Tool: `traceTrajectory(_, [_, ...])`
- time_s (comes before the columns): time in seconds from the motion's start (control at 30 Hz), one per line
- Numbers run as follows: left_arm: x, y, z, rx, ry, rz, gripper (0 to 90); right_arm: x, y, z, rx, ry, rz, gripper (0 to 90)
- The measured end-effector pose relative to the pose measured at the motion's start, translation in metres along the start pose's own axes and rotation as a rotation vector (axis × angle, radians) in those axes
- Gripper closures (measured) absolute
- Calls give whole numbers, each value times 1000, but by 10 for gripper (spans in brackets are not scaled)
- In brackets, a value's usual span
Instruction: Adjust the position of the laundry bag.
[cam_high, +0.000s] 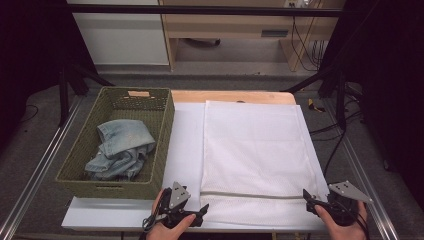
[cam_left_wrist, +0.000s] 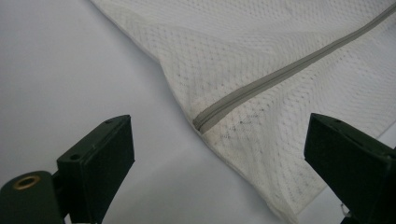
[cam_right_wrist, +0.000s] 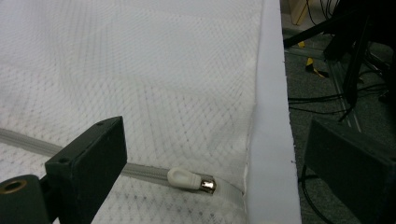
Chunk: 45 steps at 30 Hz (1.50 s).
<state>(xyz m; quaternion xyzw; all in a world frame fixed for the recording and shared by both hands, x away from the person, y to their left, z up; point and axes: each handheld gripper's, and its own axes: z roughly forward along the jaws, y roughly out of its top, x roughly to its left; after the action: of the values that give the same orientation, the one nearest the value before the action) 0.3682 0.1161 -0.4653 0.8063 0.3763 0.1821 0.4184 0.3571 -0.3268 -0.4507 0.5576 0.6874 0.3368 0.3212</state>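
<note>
So the white mesh laundry bag (cam_high: 255, 150) is lying flat on the worktop (cam_high: 185, 140), taking up the middle and right of it, with the woven basket (cam_high: 165, 145) holding some jeans (cam_high: 120, 150) over at about 9 o'clock from the bag. What matters here is the zipper (cam_high: 250, 195): it runs side to side along the near end of the bag, basically a 9-to-3 line right in front of the person.

The pull tab (cam_right_wrist: 190, 179) sits at the 3 o'clock end of that line, nearly at the bag's right edge. In the right gripper view it's between the jaws and just ahead, toward 12. So the right gripper (cam_high: 309, 197) is clearly the closer one for grabbing it.

The left gripper (cam_high: 202, 209) is at the bag's near left corner, and the closed end of the zipper (cam_left_wrist: 201, 122) lies just ahead of its jaws, around 12 to 1 o'clock.

Both sets of jaws are spread wide with nothing in them. My guess: left pins the corner, right drags the tab toward 9 along that axis.
</note>
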Motion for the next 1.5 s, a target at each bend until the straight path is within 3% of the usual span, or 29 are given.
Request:
traceTrajectory(0.13, [1, 0, 2, 2, -19, -23, 53, 2, -2, -3, 29, -10, 23, 60])
traceTrajectory(0.27, [0, 3, -1, -12, -29, -11, 47, 3, -6, -7, 54, -5, 33, 60])
traceTrajectory(0.37, [0, 15, -4, -19, -25, -6, 55, 3, -11, -16, 13, 37, 25, 58])
traceTrajectory(0.5, [3, 32, -3, -30, -7, -4, 69, 2, -14, -18, 18, 38, 30, 68])
traceTrajectory(0.67, [11, 63, 18, -1, 8, 13, 86, 2, -18, -24, 14, 37, 23, 98])
traceTrajectory(0.77, [19, 75, 31, 9, 27, -15, 101, 3, -18, -23, 14, 29, 7, 106])
traceTrajectory(0.83, [24, 81, 42, 26, 54, -13, 111, 5, -19, -23, 21, 26, -8, 117])
traceTrajectory(0.97, [33, 86, 61, 48, 81, -39, 136, 9, -18, -22, 19, 27, -33, 127])
traceTrajectory(1.17, [47, 83, 95, 105, 111, -54, 224, 10, -20, -25, 20, 21, -31, 145])
traceTrajectory(1.33, [48, 79, 105, 133, 119, -53, 328, 11, -22, -25, 33, 26, -32, 145])
traceTrajectory(1.5, [50, 78, 111, 147, 91, -59, 409, 12, -21, -25, 32, 31, -38, 146])
